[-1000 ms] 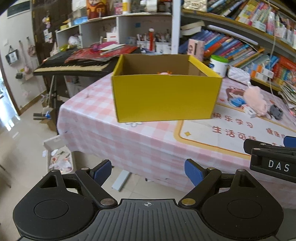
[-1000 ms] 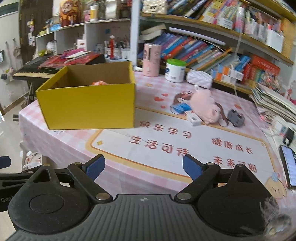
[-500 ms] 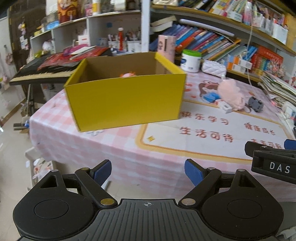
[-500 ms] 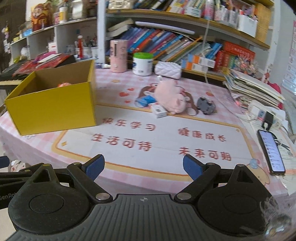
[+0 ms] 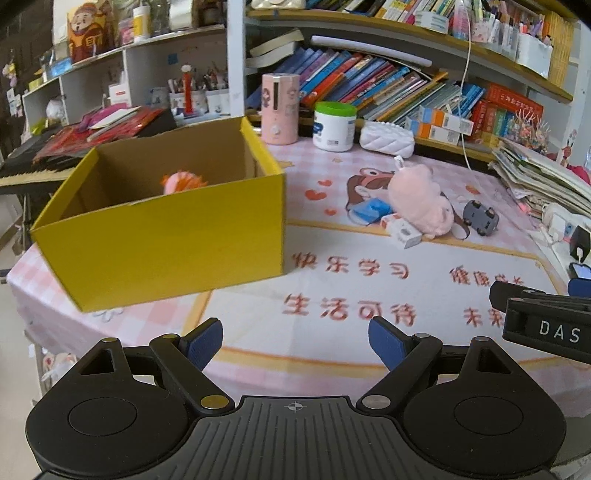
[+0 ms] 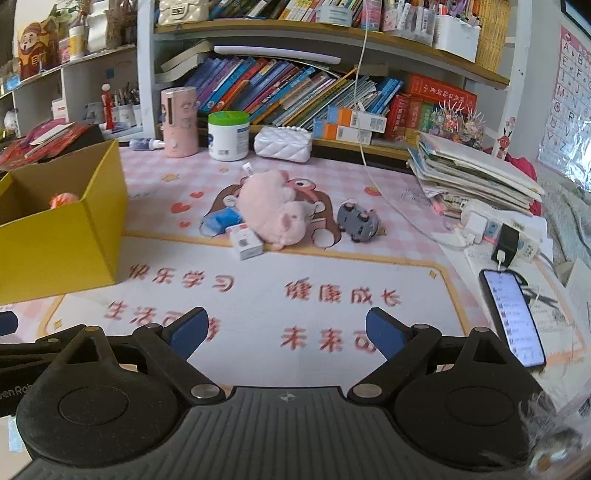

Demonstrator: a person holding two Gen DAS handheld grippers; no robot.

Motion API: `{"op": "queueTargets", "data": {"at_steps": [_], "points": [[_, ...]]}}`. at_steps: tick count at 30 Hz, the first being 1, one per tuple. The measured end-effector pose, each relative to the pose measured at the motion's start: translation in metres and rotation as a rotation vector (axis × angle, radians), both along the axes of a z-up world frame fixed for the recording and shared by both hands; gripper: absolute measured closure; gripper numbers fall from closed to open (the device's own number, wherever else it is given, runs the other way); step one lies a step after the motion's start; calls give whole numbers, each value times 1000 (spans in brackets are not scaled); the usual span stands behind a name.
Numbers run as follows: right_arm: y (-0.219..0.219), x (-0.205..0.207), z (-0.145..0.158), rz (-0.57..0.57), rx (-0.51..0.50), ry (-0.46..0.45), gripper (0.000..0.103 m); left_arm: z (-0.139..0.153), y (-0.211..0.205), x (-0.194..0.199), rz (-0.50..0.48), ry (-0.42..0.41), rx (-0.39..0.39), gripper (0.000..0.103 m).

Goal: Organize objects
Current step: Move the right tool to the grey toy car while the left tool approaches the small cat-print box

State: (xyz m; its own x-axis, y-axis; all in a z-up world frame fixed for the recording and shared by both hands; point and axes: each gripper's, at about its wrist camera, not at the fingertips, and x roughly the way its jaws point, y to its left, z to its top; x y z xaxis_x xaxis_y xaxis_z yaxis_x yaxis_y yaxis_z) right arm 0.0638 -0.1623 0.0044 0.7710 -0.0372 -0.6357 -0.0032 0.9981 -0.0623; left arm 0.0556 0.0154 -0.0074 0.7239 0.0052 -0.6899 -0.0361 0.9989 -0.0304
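Your left gripper: jaws spread, nothing between, hovering over mat's near edge. Your right gripper: same, spread and empty. Plush, white box, toy car clustered mid-table, well ahead of both. Yellow box ahead-left, orange toy inside.

Cluttered room in bright, even light. Table under a pink checked cloth, backed by a long wooden bookshelf crammed with leaning books. White cubby shelving at left, a keyboard beside it, possibly on a stand. Alphabet poster on the right wall. Pale tiled floor.
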Motion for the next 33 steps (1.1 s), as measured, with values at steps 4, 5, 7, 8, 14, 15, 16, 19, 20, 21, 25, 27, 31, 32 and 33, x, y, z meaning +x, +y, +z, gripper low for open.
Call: {"op": "queueTargets", "data": {"at_steps": [4,5,7,8,14,15,16,19,20,21,25,27,31,32,33], "points": [[-13,20,0,6,-2,6,11,0,-14,20,10,7,-3,15],[-17,26,0,9,-2,8,11,-1,-17,24,13,10,-4,15],[-24,37,-1,13,-3,12,11,-2,-25,33,16,16,-6,15],[-27,42,-2,15,-2,14,11,-3,-28,38,17,18,-5,15],[-51,74,-9,25,4,37,11,-9,-48,59,35,37,-6,15],[-55,79,-10,23,7,40,11,-10,-51,62,37,38,-6,15],[-59,83,-11,20,12,42,11,-10,-54,65,41,39,-5,15],[-73,97,-14,10,28,46,11,-13,-63,74,52,45,0,15],[-76,101,-15,7,32,46,12,-13,-66,77,55,48,2,15],[-81,106,-16,5,38,46,12,-14,-69,80,56,51,4,15],[-94,122,-20,5,52,47,13,-17,-82,93,55,58,8,15],[-100,130,-22,8,54,48,13,-19,-88,100,55,63,11,15],[-110,149,-26,11,53,45,13,-24,-100,115,49,70,18,16],[-112,153,-26,12,53,42,13,-26,-104,120,45,69,21,16],[-115,157,-27,12,52,38,13,-27,-107,123,43,68,26,17]]}}
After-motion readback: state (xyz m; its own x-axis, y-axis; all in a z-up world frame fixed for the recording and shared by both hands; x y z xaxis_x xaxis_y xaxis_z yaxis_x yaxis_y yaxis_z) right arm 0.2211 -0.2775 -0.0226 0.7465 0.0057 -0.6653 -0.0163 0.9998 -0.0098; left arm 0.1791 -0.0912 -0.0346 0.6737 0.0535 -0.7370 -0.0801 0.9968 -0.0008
